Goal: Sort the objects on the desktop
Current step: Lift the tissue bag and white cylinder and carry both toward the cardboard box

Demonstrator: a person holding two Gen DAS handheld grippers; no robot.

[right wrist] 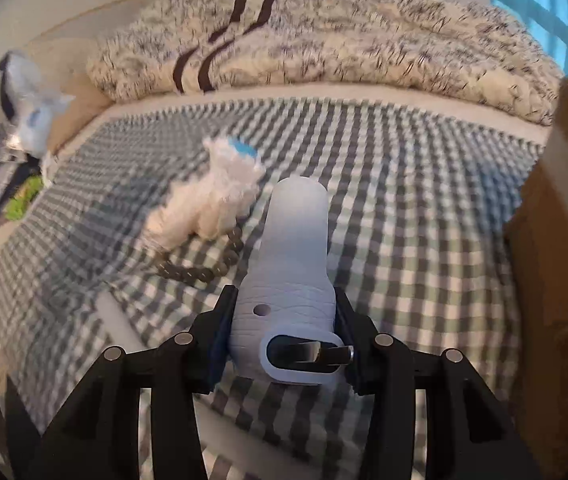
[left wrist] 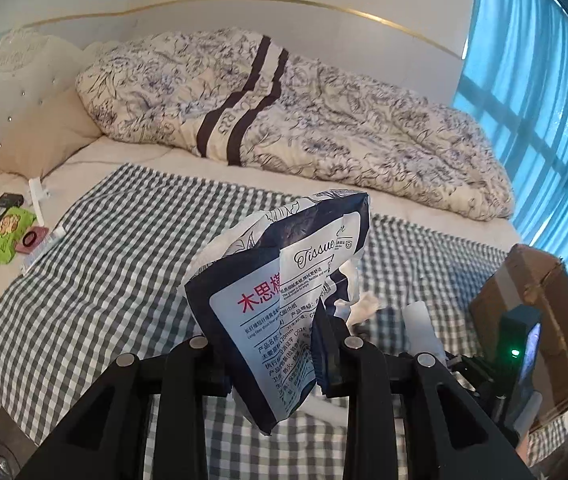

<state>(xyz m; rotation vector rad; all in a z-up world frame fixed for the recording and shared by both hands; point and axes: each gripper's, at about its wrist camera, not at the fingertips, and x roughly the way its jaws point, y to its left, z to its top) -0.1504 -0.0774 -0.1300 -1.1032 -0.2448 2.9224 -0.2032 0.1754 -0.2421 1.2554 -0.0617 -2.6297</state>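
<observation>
Tissue pack [left wrist: 284, 292] pinched in the left gripper [left wrist: 274, 344], jaws closed tight on its crumpled lower half, held up off the checkered blanket [left wrist: 96, 264] with the "Tissue" label facing the camera. Pale plastic holder [right wrist: 291, 280] with a metal clip in its slot clamped in the right gripper [right wrist: 284, 320], jaws snug against both its sides, also lifted above that blanket. On the blanket past the holder: a white fluffy toy [right wrist: 212, 200] with a blue patch, and a string of dark beads [right wrist: 204, 268] touching its near edge. Cardboard box [right wrist: 555, 264] at the blanket's right edge. Rumpled flowery duvet [left wrist: 303, 120] beyond the blanket's far side. Green wipes pack [left wrist: 8, 236] and a few small bits off the blanket's left corner, too small to make out.
</observation>
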